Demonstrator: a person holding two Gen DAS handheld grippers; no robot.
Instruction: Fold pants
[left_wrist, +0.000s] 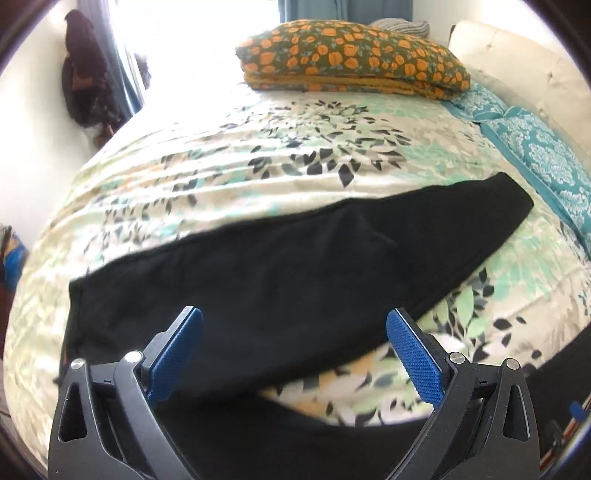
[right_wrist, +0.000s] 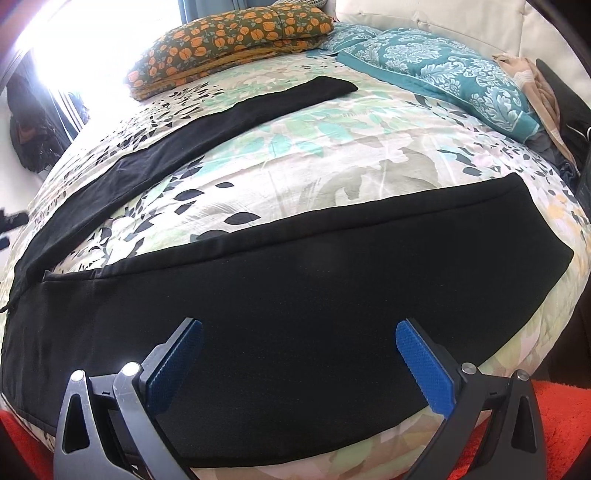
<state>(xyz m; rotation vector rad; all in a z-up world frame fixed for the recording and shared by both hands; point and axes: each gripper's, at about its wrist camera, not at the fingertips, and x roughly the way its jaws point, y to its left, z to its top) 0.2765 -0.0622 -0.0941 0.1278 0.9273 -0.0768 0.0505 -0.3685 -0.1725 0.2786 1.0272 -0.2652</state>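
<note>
**A:** A bed (right_wrist: 332, 155) with a leaf-print comforter in cream, mint and dark grey fills both wrist views. What lies on it?

**B:** Black pants (right_wrist: 295, 295), spread flat across the near part of the bed. In the right wrist view the two legs splay apart: one broad leg runs across the foreground, the other (right_wrist: 184, 140) stretches away toward the head of the bed, and they meet at the left edge of the frame. The left wrist view shows one leg (left_wrist: 277, 266) running from lower left to upper right.

**A:** And beyond them?

**B:** A folded quilt (left_wrist: 351, 55) printed with orange flowers on dark green sits at the far side, well apart from the pants. Beside it lie teal damask pillows (right_wrist: 443, 74) against a cream padded headboard (right_wrist: 443, 18). Dark clothing (left_wrist: 88, 74) hangs on the wall to the left, next to a bright window with blue curtains (left_wrist: 332, 7). Something red and fuzzy (right_wrist: 554, 424) shows below the bed's near edge in the right wrist view.

**A:** The tongs?

**B:** The left gripper (left_wrist: 294, 325) hangs above the black fabric, its blue-padded jaws spread wide, nothing between them. The right gripper (right_wrist: 299, 332) is likewise agape over the near leg, gripping nothing. Whether either fingertip touches the cloth cannot be told.
</note>
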